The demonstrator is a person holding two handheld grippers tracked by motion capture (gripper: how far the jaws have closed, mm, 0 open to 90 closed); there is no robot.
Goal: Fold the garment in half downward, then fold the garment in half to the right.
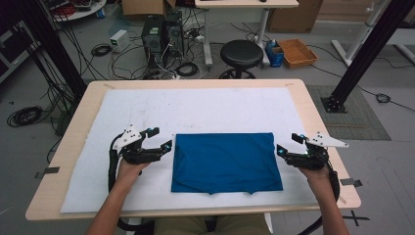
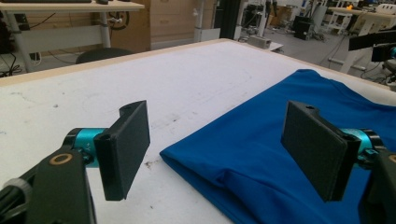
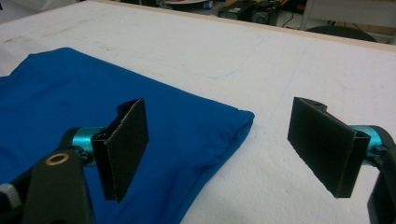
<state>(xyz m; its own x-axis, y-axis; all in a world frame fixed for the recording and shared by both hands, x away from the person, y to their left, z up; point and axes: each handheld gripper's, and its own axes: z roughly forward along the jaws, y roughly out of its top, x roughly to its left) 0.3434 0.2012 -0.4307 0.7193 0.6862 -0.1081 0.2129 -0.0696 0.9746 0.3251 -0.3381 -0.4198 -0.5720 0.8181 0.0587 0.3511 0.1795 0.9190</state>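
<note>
A folded, deep-blue cloth garment (image 1: 226, 162) lies flat as a neat rectangle on the white padded mat (image 1: 195, 110) that covers the light wooden table (image 1: 83, 105), towards the near edge and roughly midway between the two hands. Its folded edges look crisp, with a small notch in the near hem.

The left gripper (image 1: 161, 139) is held just beside the cloth's left edge, above the mat, jaws spread wide and grasping nothing. In the left gripper view the two black pads (image 2: 125, 147) stand well apart, the near left corner of the blue cloth (image 2: 280, 154) lying on the mat between and beyond them.

The right gripper (image 1: 288, 143) hangs just beside the cloth's right edge, likewise released and empty. In the right gripper view its pads (image 3: 125, 144) bracket the far right corner of the cloth (image 3: 93, 116), one pad over the fabric, the other over bare mat (image 3: 289, 70).

Beyond the table a black round stool (image 1: 241, 54) stands on the grey floor among loose cables
</note>
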